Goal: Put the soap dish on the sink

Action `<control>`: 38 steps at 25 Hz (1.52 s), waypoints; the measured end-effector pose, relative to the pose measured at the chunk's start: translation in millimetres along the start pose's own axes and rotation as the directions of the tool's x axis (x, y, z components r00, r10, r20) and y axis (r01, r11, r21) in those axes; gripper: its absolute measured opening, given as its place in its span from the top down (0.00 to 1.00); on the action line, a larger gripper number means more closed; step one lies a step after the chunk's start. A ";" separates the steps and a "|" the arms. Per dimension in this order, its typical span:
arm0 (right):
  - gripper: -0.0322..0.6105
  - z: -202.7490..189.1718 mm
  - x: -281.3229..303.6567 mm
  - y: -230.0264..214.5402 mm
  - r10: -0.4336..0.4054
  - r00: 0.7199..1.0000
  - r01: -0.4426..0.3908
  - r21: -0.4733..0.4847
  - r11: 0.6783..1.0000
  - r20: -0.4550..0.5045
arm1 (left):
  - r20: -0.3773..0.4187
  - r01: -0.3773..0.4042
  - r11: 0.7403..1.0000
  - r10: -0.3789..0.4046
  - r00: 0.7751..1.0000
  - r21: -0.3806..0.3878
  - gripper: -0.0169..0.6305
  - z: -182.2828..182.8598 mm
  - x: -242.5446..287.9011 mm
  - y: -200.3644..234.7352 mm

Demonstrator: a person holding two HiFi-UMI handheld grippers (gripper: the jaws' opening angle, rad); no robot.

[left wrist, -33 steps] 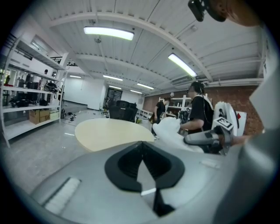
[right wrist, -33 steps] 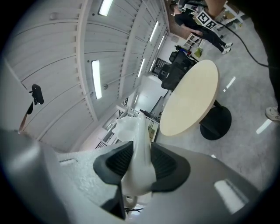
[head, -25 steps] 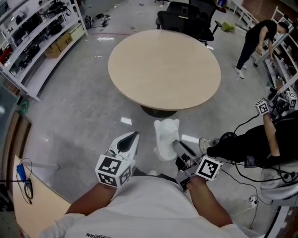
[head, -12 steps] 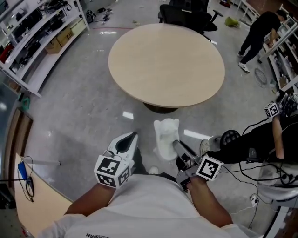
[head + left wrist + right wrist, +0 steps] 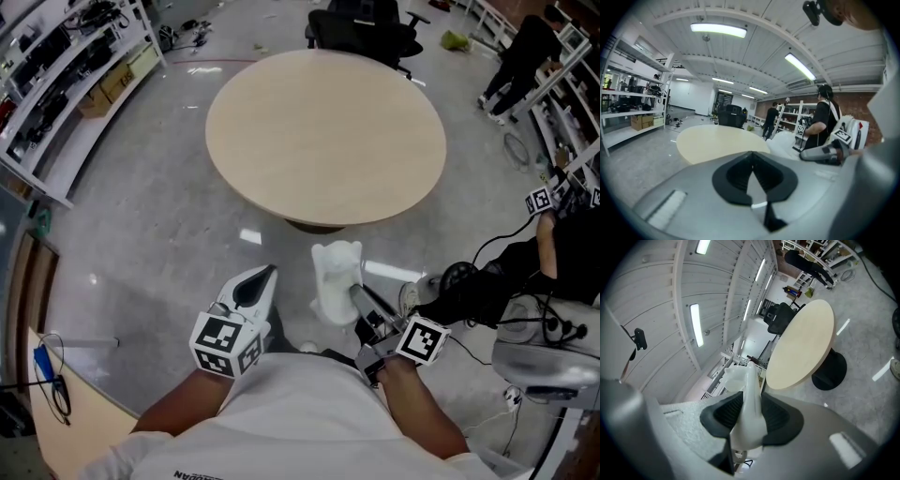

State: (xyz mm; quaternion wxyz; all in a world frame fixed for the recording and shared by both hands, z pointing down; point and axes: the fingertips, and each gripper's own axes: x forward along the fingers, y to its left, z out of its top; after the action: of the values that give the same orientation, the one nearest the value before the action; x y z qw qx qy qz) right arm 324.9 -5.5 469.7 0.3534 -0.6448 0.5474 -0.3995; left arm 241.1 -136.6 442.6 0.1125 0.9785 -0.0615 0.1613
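R gripper (image 5: 358,298) was out front of the person's chest, jaws clamped on the soap dish (image 5: 335,279). It's a white thing w/ a bumpy top, pinched by its lower end, the rest sticking out past the jaw tips. In the R gripper view the dish stood up btw the two black pads (image 5: 780,416), both pressed on its sides.

Dish was up in the air over the grey floor (image 5: 159,216), on the near side of the round table (image 5: 323,131), not touching it.

L gripper (image 5: 268,274) hung just beside, to the left of the dish and apart from it. Jaws together, nothing btw them: the L gripper view showed its pads meeting in one line.

Table had a beige top and a black pedestal (image 5: 319,225) under it. Beyond it, a black office chair (image 5: 361,28). Shelves (image 5: 56,75) w/ boxes ran along the left.

Top right, a person in black (image 5: 520,47) bent at another rack. At right, a second person (image 5: 553,253), also in black, w/ cables on the floor nearby. Bottom left, the corner of a wooden desk (image 5: 66,422).
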 end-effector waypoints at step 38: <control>0.76 83.4 190.0 -8.0 -0.138 0.985 0.138 0.013 0.990 0.104 | -0.048 0.165 0.986 -0.164 0.985 0.013 0.96 84.5 127.8 175.6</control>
State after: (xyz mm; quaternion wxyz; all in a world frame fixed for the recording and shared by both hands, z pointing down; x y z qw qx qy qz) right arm 419.0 -190.6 465.3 0.3548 -0.7001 0.4812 -0.3904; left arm 359.3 -337.5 441.9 0.1187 0.9772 0.0235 0.1747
